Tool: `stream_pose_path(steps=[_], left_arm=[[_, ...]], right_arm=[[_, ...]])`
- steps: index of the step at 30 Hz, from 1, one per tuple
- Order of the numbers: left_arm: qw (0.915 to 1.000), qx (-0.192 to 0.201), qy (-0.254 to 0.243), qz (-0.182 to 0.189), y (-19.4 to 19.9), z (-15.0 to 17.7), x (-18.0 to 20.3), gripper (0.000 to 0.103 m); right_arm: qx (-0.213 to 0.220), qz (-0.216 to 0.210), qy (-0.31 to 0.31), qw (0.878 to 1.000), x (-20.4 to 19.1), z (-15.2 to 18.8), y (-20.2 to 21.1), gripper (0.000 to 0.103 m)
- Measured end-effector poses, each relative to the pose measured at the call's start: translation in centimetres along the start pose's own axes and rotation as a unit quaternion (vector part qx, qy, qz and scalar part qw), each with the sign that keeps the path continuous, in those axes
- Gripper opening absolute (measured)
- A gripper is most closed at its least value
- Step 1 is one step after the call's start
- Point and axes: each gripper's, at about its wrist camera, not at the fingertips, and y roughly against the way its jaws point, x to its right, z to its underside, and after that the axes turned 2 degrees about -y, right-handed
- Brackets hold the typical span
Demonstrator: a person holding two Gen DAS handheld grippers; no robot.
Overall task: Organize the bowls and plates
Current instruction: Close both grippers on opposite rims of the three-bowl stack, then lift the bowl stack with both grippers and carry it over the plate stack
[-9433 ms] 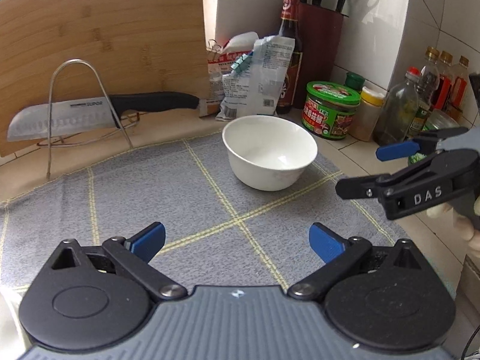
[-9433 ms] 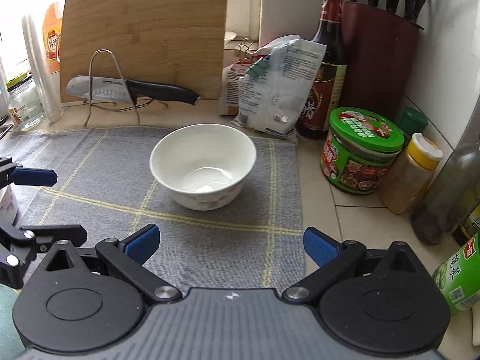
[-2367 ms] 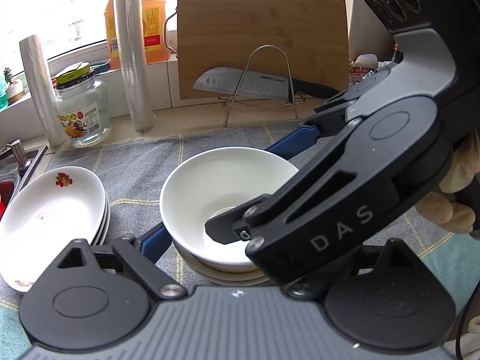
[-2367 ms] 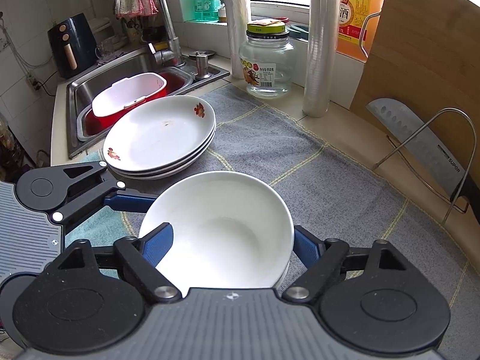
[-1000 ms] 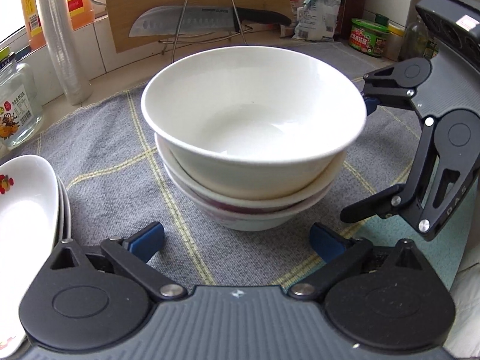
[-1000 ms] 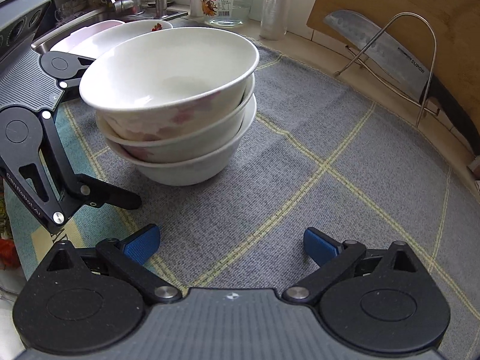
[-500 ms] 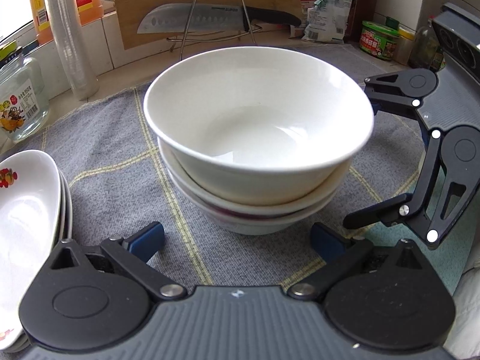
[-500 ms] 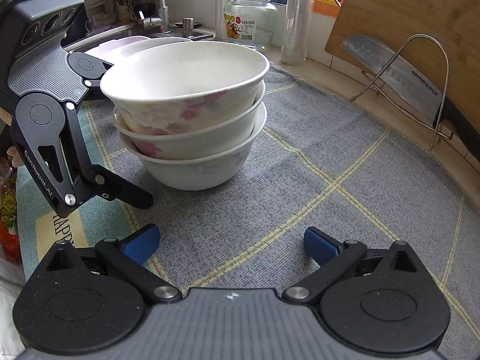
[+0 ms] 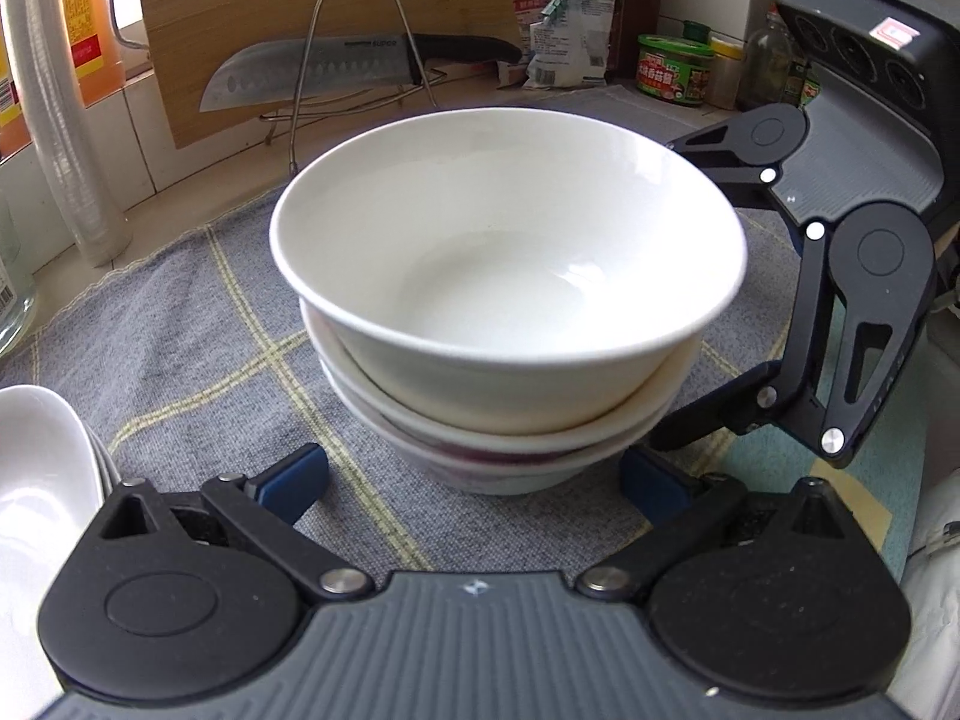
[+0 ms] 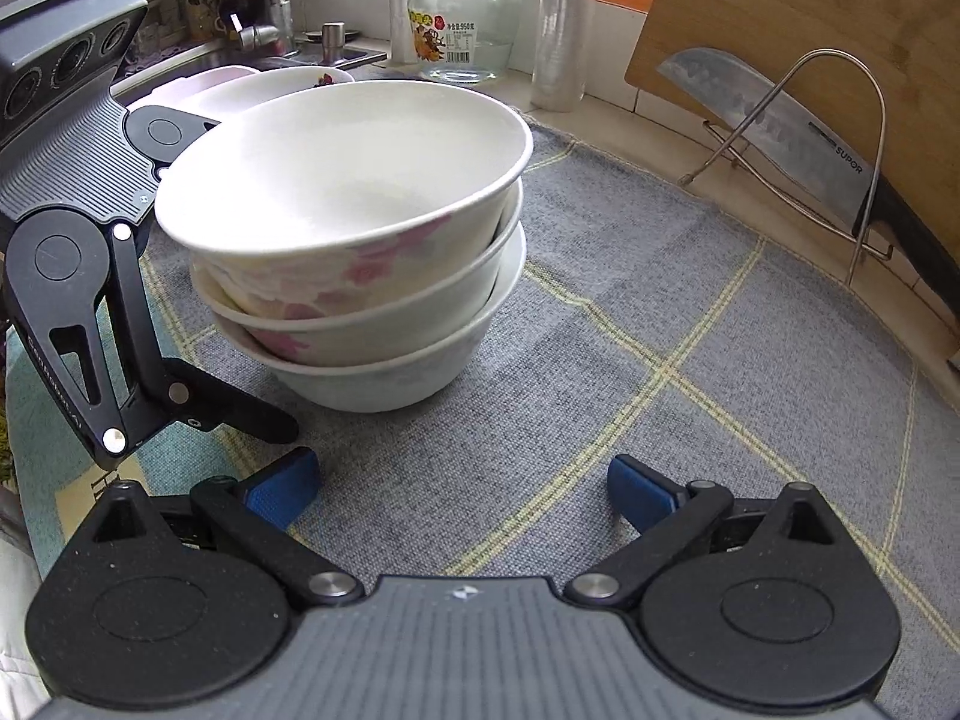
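A grey mat (image 10: pixel 690 324) with pale yellow grid lines covers most of the counter. Its far edge runs below the leaning wooden cutting board (image 10: pixel 798 18), and the wide stretch between the bowls and that edge lies bare in the right wrist view. Three white bowls (image 9: pixel 510 300) stand nested near the mat's near edge, the top one tilted a little and showing pink flowers on its outside (image 10: pixel 384 264). A stack of white plates (image 9: pixel 36 480) sits just beside them toward the sink-side edge.

The left gripper (image 9: pixel 474 483) is spread wide with nothing between its blue pads, the stack's base just ahead of them. The right gripper (image 10: pixel 462 489) is likewise wide open and empty, pointed at bare mat beside the bowls.

A knife (image 10: pixel 774 120) marked "SUPOR" rests on a wire stand (image 10: pixel 840 138) near the mat's far edge. A glass jar (image 10: pixel 465 24) carries a label with "950"; other print is too small to read.
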Motion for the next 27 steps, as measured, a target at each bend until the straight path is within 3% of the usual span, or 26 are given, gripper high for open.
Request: stream_pose_path(steps=[12, 18, 27], left_arm=[[0.9979, -0.04, -0.045, 0.024, -0.2, -1.0, -0.5, 0.102], [0.9959, -0.049, -0.06, 0.047, -0.6, -1.3, -1.2, 0.102], [0.9889, -0.055, -0.121, 0.067, -0.6, -1.8, -1.5, 0.102]], right_arm=[[-0.01, -0.043, 0.113, 0.993, -0.6, -2.4, -1.1, 0.103], [-0.012, -0.075, 0.142, 0.987, 0.1, -3.7, -1.8, 0.103], [-0.022, -0.109, 0.187, 0.976, 0.3, -5.1, -2.4, 0.097]])
